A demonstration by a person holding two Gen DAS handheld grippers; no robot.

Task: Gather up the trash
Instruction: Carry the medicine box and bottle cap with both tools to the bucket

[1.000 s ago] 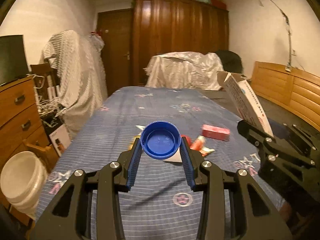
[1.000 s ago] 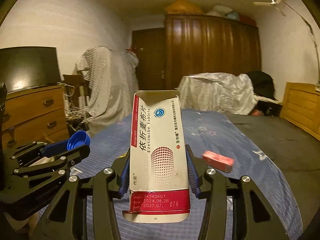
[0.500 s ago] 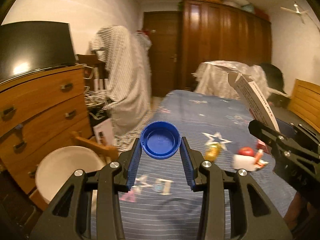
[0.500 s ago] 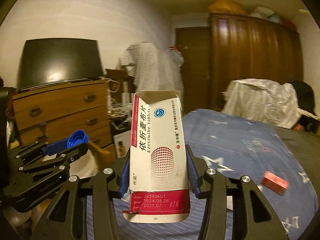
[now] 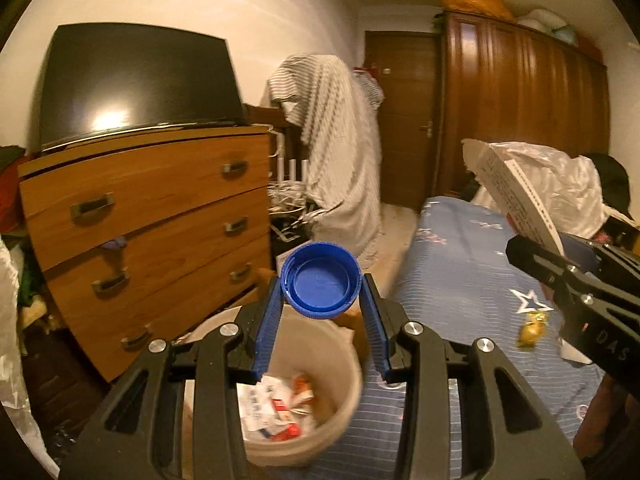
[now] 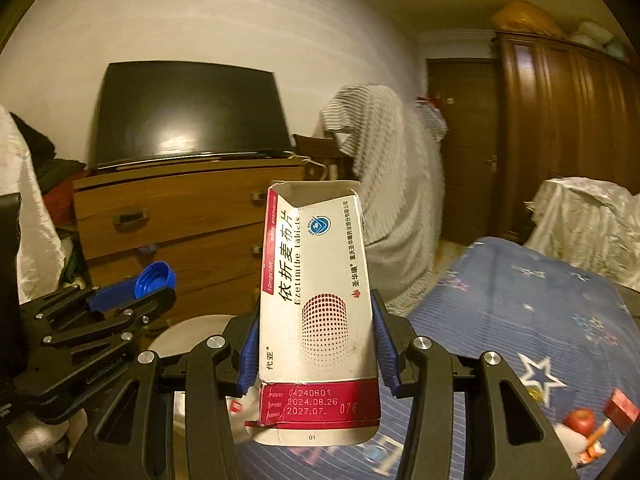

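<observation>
Left hand-held gripper (image 5: 322, 312) is pinching a blue bottle cap (image 5: 321, 285), open side facing the camera, hanging just above the white bucket (image 5: 340, 408) holding wrappers. Right hand-held gripper (image 6: 316, 344) is clamping a tablet box (image 6: 316, 304) upright, level beside the left one. Bucket is sitting between dresser (image 5: 152, 216) and bed (image 5: 460, 280).

— What's against the wall?
— A wooden dresser (image 5: 152, 232) with a dark television (image 5: 136, 88) on top.
— And further back?
— A striped cloth (image 5: 340, 152), a brown door (image 5: 404, 116), a wardrobe (image 5: 520, 120).
</observation>
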